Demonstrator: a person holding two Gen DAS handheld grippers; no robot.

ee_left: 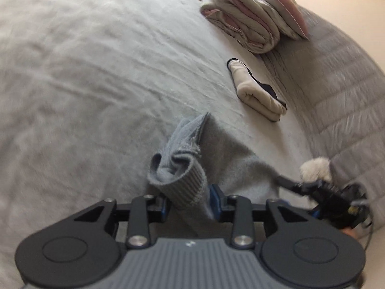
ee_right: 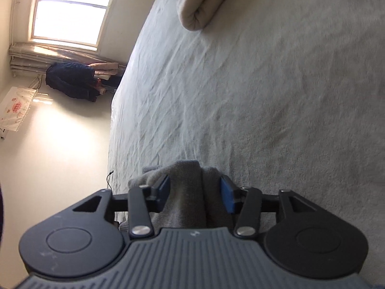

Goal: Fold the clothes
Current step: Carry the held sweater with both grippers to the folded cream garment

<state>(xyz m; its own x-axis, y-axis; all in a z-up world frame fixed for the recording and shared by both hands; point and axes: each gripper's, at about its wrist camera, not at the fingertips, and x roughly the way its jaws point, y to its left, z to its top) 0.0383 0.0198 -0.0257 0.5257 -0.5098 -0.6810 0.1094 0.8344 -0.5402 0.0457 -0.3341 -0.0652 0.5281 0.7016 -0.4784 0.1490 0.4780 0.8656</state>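
Gripping a grey knitted garment (ee_left: 190, 183) by its ribbed cuff, my left gripper (ee_left: 190, 203) has both blue pads pressed into the fabric. My right gripper (ee_right: 195, 191) pinches another bunch of the same grey knit (ee_right: 190, 192), lifted over the pale grey wrinkled bedsheet (ee_left: 96, 72). Cloth spans between both tongs. Further out: a folded cream garment with dark trim (ee_left: 258, 94), then a stack of folded pink-and-white quilts (ee_left: 252, 14). A bright window (ee_right: 69, 9) shows beyond the bed edge.
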